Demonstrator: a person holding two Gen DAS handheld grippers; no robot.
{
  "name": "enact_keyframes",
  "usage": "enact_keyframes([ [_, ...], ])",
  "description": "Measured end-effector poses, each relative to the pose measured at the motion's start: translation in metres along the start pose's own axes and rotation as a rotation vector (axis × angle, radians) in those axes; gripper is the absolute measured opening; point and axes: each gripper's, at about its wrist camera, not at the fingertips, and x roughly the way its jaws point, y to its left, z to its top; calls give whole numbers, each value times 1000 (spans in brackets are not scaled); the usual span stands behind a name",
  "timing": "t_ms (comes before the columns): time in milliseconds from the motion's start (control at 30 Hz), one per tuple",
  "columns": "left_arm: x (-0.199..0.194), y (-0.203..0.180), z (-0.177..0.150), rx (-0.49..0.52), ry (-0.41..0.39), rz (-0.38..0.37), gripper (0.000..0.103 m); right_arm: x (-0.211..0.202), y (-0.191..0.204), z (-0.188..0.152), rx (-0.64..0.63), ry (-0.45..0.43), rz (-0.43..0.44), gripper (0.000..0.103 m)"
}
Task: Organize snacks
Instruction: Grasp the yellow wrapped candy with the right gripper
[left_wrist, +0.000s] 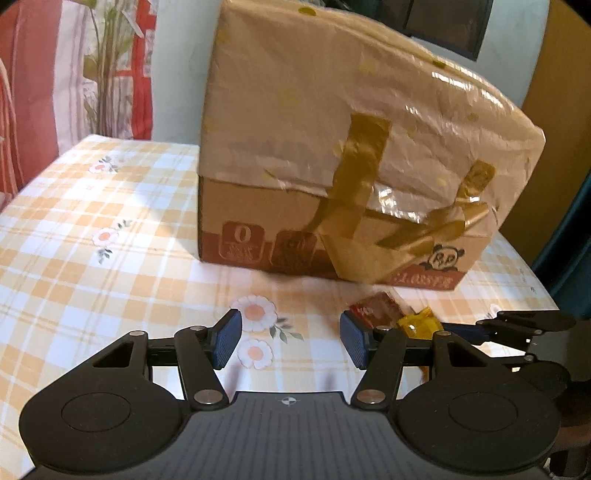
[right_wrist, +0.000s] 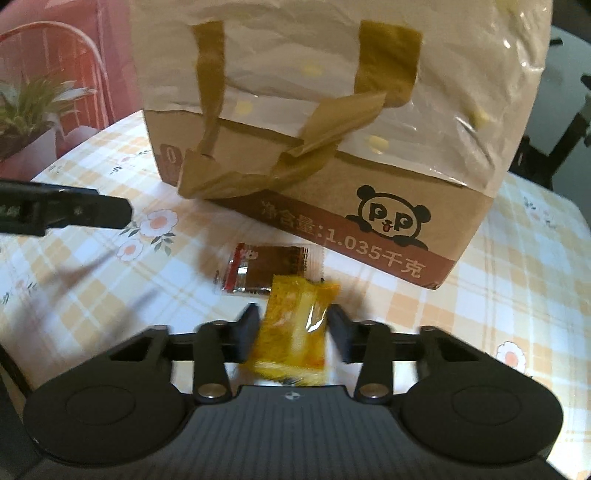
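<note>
The right gripper (right_wrist: 291, 328) is clamped on a yellow snack packet (right_wrist: 295, 328), its jaws pressing the wrapper's sides just above the checked, flower-printed bench (right_wrist: 517, 295). A red-and-brown snack sachet (right_wrist: 266, 271) lies flat just beyond it, touching the packet's far end, near the front of a taped cardboard box (right_wrist: 369, 206) printed with a panda. The left gripper (left_wrist: 291, 338) hovers with jaws about half open, nothing between them, pointing toward the box (left_wrist: 332, 147).

Checked tablecloth (left_wrist: 92, 229), red striped curtain (left_wrist: 22, 92), potted plant (right_wrist: 33, 107)
</note>
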Motion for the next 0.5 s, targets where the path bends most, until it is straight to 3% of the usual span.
enact_keyframes([
  [233, 20, -8, 6, 51, 67, -44, 52, -11, -12, -18, 35, -64, -45, 36],
  [367, 37, -22, 14, 129, 109, -133, 50, -11, -29, -21, 55, -84, -92, 36],
  [500, 53, -35, 18, 189, 116, -141, 50, -11, -39, -24, 53, -111, -87, 36],
])
